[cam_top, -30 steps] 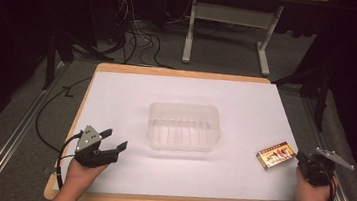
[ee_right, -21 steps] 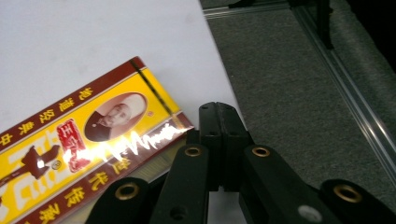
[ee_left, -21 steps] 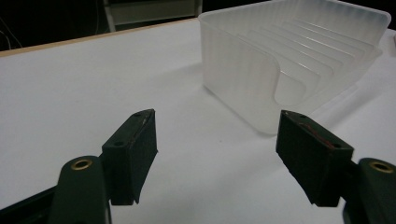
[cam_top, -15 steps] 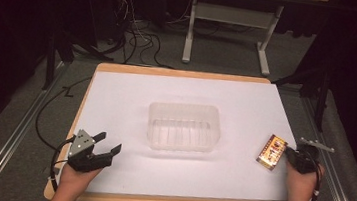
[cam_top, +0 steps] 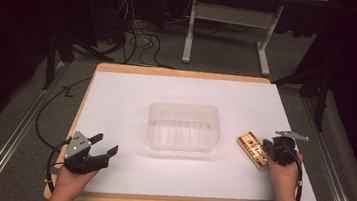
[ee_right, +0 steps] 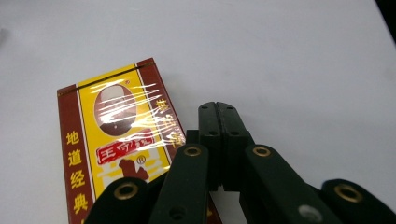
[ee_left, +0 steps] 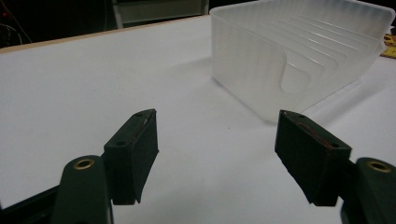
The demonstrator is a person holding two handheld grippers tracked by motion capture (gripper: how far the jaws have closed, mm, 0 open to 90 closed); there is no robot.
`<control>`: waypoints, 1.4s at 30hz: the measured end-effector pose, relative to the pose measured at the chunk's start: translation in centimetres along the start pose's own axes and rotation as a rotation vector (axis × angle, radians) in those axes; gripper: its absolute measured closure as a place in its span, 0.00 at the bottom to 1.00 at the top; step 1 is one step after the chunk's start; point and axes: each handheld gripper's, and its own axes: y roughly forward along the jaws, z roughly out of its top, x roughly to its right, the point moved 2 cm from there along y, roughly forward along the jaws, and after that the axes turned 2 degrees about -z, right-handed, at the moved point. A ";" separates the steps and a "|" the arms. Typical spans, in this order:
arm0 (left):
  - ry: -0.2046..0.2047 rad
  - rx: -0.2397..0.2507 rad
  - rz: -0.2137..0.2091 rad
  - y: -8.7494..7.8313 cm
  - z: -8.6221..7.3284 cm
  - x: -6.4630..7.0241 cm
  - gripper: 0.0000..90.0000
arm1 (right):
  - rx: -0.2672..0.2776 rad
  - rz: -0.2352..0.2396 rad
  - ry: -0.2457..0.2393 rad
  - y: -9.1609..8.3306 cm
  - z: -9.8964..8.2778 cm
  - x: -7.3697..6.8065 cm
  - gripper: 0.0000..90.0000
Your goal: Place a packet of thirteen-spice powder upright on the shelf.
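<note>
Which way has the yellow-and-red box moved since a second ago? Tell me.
Yes. In the high view the yellow-and-red box has slid left across the table, toward the clear plastic container, with the shut right gripper against it.

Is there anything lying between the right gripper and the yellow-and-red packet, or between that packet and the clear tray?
Nothing visible. The right gripper, jaws shut, sits right at the wrapped packet, alongside its edge. Between the packet and the clear tray there is bare white table.
</note>
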 end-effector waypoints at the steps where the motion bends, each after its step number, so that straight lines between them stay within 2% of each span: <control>1: 0.001 0.000 -0.002 0.1 0.0 0.1 0.34 | 0.003 -0.001 -0.008 -0.3 -0.1 0.1 0.98; 2: 0.002 0.001 -0.005 0.1 0.1 0.1 0.34 | 0.006 -0.002 -0.018 -0.8 -0.1 0.2 0.96; 4: 0.002 0.006 -0.009 0.3 0.2 0.2 0.34 | 0.013 0.033 0.004 -1.8 -0.3 0.5 0.92; 6: 0.005 0.003 -0.014 0.4 0.2 0.2 0.34 | 0.011 0.046 -0.001 -2.9 -0.4 0.7 0.85; 9: 0.011 -0.002 -0.022 0.7 0.3 0.3 0.34 | -0.015 0.090 -0.002 -4.2 -0.1 0.4 0.73; 14: 0.026 -0.008 -0.033 1.1 0.4 0.5 0.34 | -0.112 0.146 -0.100 -4.9 0.3 -1.0 0.42; 15: 0.029 -0.008 -0.034 1.2 0.4 0.5 0.34 | -0.129 0.141 -0.128 -4.9 0.4 -1.3 0.36; 18: 0.031 -0.007 -0.039 1.2 0.5 0.6 0.34 | -0.202 0.148 -0.193 -4.7 0.9 -2.0 0.23; 21: 0.038 -0.011 -0.045 1.2 0.5 0.7 0.34 | -0.278 0.151 -0.248 -4.1 1.4 -2.2 0.17; 25: 0.040 -0.020 -0.048 1.3 0.4 0.7 0.34 | -0.404 0.143 -0.300 -2.7 1.9 -1.8 0.12; 30: 0.039 -0.022 -0.052 1.3 0.4 0.8 0.34 | -0.508 0.160 -0.329 -1.1 2.1 -1.8 0.15; 33: 0.038 -0.026 -0.057 1.3 0.4 0.8 0.34 | -0.553 0.129 -0.365 -0.4 1.9 -2.2 0.20; 36: 0.039 -0.028 -0.060 1.3 0.4 0.8 0.34 | -0.571 0.119 -0.383 -0.1 1.8 -2.5 0.29; 38: 0.038 -0.028 -0.060 1.4 0.4 0.8 0.34 | -0.570 0.129 -0.380 -0.1 1.8 -2.6 0.35; 42: 0.020 -0.019 -0.065 1.4 0.4 0.8 0.34 | -0.522 0.118 -0.380 -0.5 1.5 -2.7 0.36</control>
